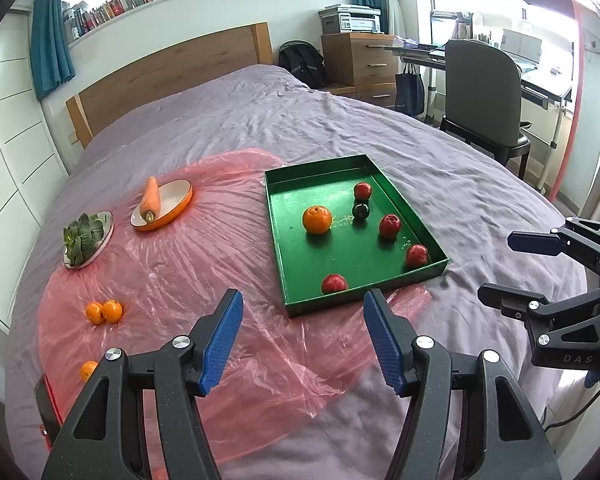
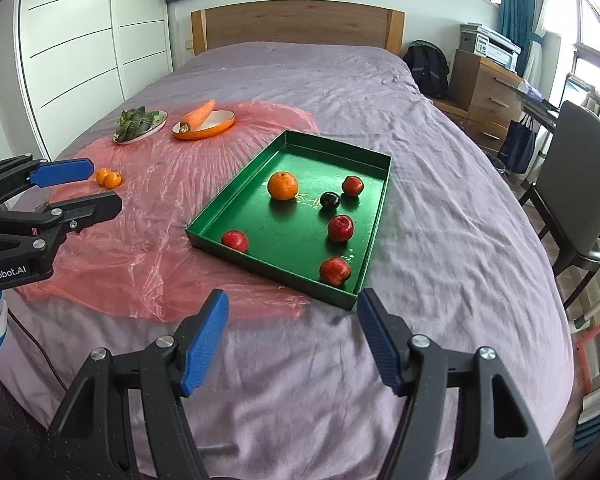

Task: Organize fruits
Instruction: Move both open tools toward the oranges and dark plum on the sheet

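A green tray [image 1: 403, 204] [image 2: 236, 196] lies on the bed with a large orange [image 1: 317, 219] [image 2: 283, 186], a dark plum [image 1: 360, 211] [image 2: 330, 200] and several red fruits [image 1: 389, 226] [image 2: 340, 228] inside. Two small oranges [image 1: 104, 312] [image 2: 108, 178] sit on the pink plastic sheet [image 1: 204, 280], and a third [image 1: 88, 370] lies nearer the bed's edge. My left gripper [image 1: 303, 340] hangs open and empty above the sheet, short of the tray. My right gripper [image 2: 292, 340] is open and empty over the purple bedspread, also short of the tray.
A carrot [image 1: 151, 199] [image 2: 198, 115] rests across an orange dish [image 1: 172, 210]. A plate of leafy greens [image 1: 84, 238] [image 2: 138, 122] stands beside it. A dark chair [image 1: 483, 92] [image 2: 579, 184] and a desk stand at the right of the bed.
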Action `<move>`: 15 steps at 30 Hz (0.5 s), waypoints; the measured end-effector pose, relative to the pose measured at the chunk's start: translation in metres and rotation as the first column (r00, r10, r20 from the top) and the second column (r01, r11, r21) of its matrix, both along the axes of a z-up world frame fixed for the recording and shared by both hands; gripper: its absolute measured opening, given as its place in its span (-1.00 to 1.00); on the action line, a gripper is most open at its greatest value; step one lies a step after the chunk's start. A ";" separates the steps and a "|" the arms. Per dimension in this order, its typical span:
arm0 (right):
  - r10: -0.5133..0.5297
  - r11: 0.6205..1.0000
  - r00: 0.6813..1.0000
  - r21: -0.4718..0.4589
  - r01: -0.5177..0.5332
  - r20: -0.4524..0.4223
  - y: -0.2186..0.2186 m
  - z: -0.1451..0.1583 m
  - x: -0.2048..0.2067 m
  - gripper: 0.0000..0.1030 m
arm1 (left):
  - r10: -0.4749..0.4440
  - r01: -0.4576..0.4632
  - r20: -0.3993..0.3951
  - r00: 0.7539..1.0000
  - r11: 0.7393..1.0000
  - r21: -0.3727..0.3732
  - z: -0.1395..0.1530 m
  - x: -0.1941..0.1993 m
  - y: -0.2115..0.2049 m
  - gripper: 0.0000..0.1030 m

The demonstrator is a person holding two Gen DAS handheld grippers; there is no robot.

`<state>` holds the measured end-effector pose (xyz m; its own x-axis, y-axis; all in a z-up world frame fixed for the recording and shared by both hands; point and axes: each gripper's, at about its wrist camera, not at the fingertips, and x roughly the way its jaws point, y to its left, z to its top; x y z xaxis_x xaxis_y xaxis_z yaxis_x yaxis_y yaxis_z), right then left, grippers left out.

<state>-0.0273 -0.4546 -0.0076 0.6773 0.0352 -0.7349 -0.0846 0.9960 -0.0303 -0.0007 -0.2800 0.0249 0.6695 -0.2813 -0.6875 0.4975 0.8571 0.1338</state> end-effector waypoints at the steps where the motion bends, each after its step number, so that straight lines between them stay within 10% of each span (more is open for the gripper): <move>1: 0.002 1.000 1.000 0.000 -0.002 -0.002 0.004 0.000 -0.003 1.00 | 0.003 -0.003 0.002 1.000 1.000 0.001 0.000 -0.003 0.003 0.11; 15: 0.056 0.998 0.998 0.016 -0.056 -0.003 0.061 -0.001 -0.041 1.00 | 0.099 -0.099 0.041 0.994 0.995 0.002 0.006 -0.036 0.058 0.11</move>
